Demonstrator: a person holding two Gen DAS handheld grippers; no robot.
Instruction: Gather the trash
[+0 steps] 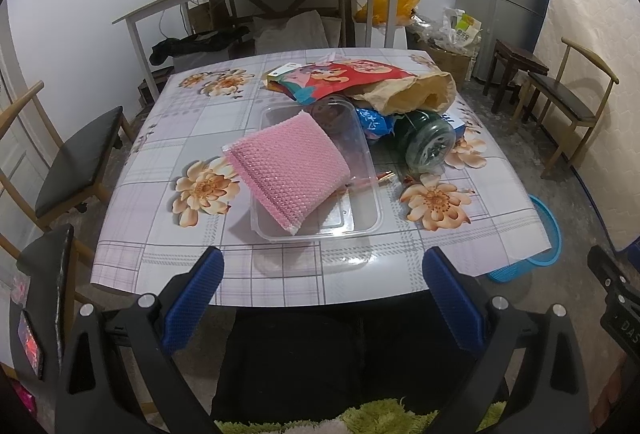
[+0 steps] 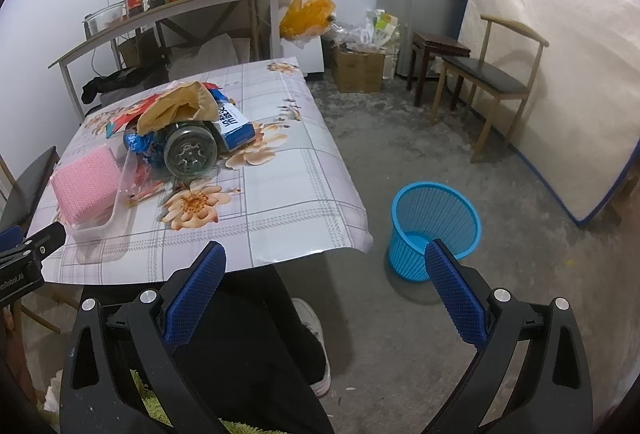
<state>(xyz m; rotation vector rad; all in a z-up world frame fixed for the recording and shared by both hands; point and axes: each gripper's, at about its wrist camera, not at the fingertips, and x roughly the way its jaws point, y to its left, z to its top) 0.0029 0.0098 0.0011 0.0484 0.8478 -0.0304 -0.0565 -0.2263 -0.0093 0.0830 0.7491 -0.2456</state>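
Start, nothing binned: both my grippers, left [image 1: 322,288] and right [image 2: 326,284], wide open, empty. Next: grab pink pouch [image 1: 288,169] at frame centre, for bin [image 2: 434,230] lower right.

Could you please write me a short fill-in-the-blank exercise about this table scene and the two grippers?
1. The pink bubble-wrap pouch lies in a clear plastic ____.
2. The wastebasket standing on the floor beside the table is ____ in colour.
3. Both the left gripper and the right gripper have their jaws ____, holding nothing.
4. The green glass jar lies on its ____ among the wrappers.

Missing words: tray; blue; open; side
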